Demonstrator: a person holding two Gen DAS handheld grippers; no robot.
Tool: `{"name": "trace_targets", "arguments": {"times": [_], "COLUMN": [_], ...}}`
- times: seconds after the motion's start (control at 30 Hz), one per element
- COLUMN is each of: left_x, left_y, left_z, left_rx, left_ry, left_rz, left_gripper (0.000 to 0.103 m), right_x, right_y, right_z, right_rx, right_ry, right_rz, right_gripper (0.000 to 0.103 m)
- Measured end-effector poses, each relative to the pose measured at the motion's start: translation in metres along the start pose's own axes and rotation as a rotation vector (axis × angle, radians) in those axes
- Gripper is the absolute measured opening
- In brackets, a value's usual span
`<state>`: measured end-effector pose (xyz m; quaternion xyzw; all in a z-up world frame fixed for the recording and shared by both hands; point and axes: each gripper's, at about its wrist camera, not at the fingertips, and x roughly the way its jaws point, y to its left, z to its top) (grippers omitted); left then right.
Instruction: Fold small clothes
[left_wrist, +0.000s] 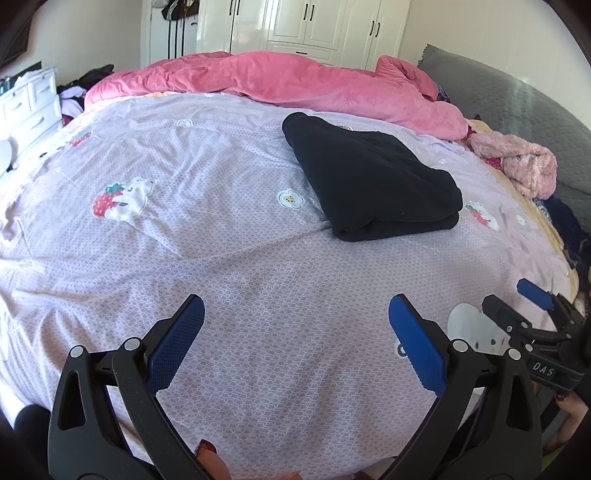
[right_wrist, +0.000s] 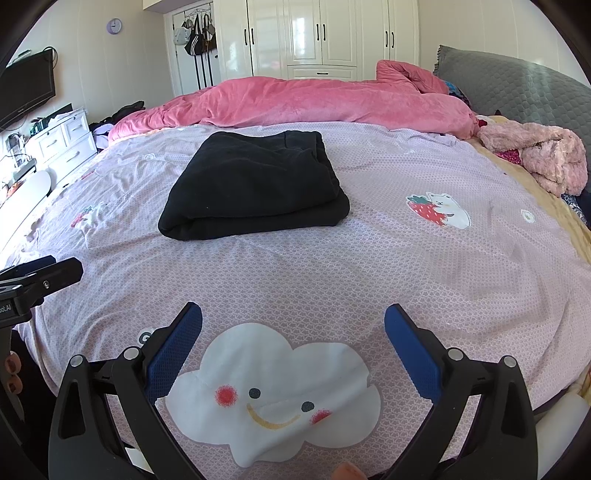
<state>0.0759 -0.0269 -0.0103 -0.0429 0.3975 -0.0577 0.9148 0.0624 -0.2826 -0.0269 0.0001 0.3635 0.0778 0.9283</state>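
Both the left gripper (left_wrist: 295, 325) and right gripper (right_wrist: 293, 332) are held wide apart with nothing in them, low over the bed (right_wrist: 424, 280). Farther back, the black garment (right_wrist: 255, 184) is seen already folded, so little looks left, unless the fuzzy pink clothes (right_wrist: 543, 155) are counted.

Both views low, facing bed (left_wrist: 258, 258)

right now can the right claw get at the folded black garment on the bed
Probably yes: the right claw is open and empty, and only bare lilac bedsheet lies between it and the folded black garment ahead. Nothing blocks the way.
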Motion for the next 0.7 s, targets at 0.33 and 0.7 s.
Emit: {"name": "trace_targets", "arguments": {"times": [0.33, 0.7], "left_x": [-0.009, -0.015], "left_y": [0.029, 0.272], "left_z": [0.005, 0.033], "left_rx": [-0.011, -0.311], "left_ry": [0.003, 0.022], "left_rz": [0.000, 0.368], "left_gripper": [0.094, 0.094], "right_x": [-0.025, -0.138], "right_y": [-0.039, -0.270], "right_z": [0.001, -0.121], "right_rx": [0.153, 0.704], "right_ry": [-0.054, -0.047], "right_rz": [-0.090, -0.685], "right_gripper": [0.099, 0.099]}}
